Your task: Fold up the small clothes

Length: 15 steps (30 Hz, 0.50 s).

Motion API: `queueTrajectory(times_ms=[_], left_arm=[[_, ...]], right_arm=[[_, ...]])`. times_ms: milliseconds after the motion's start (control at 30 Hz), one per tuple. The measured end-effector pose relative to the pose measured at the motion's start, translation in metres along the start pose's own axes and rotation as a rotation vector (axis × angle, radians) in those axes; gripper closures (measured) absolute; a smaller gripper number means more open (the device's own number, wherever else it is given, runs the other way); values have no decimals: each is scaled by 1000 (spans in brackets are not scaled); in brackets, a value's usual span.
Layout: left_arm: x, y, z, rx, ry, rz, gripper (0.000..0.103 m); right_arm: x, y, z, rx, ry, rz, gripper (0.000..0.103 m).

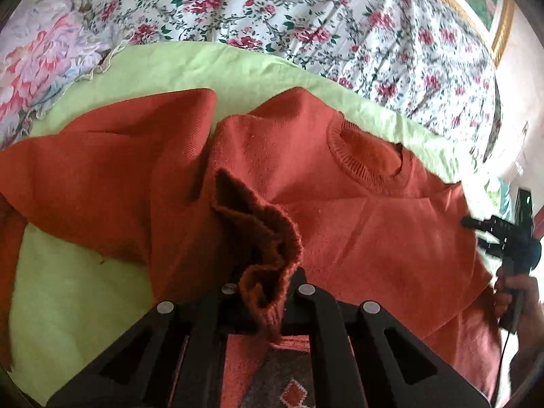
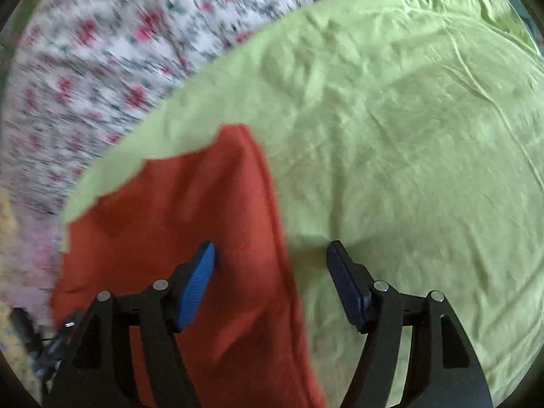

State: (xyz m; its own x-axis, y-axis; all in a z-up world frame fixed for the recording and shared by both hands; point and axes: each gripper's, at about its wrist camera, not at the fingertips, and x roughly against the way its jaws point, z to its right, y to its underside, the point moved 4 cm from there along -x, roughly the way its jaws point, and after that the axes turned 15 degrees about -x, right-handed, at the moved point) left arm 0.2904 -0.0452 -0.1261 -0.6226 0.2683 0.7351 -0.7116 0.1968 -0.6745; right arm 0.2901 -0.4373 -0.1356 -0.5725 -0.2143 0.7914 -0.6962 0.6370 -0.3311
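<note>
A rust-red knit sweater [image 1: 340, 210] lies spread on a light green cloth [image 1: 238, 68], its round collar [image 1: 367, 156] toward the far right. My left gripper [image 1: 263, 292] is shut on the sweater's ribbed sleeve cuff [image 1: 268, 255], which bunches up between the fingers and is lifted over the body of the sweater. In the right wrist view my right gripper [image 2: 270, 268] stands open above the sweater's right edge [image 2: 244, 238], with the blue left pad [image 2: 195, 289] over red fabric and the right pad [image 2: 346, 285] over green cloth. It also shows in the left wrist view as the right gripper [image 1: 489, 234], held by a hand [image 1: 516, 292].
A floral bedsheet [image 1: 306, 10] surrounds the green cloth. A flowered pillow [image 1: 40, 64] with a frilled edge lies at the far left. A framed panel [image 1: 476, 3] stands at the far right. A patterned rug [image 1: 272, 384] shows below the left gripper.
</note>
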Motion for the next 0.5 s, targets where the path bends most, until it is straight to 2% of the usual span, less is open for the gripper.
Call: queueTrajectory(times_ms=[33,67,133,233,267,433,500], left_arm=[[0,0,2,-16,-8,-2,100],[2,-2,6,-30,-10,2,100],[10,-10,17,-48,27,40,100],[10,-20,32,-77,53,66,100],[5,-21,33,-81,49,55,99],[-21,-5,21,-66,29,-25,97],[-19,-1,15,-51,29,-38,89]], right_arm=[[-1,0,-7,54,-16,-9,59],[1,-1,-7,54,-27,-25,92],[21,-13,-5,38,-60,20,93],[48,-29,2,76,-12,106,96],[48,-31,4,77,0,106,99],[26,-27,12,91,64,58,99],[21,-24,11,94,77,48,97]])
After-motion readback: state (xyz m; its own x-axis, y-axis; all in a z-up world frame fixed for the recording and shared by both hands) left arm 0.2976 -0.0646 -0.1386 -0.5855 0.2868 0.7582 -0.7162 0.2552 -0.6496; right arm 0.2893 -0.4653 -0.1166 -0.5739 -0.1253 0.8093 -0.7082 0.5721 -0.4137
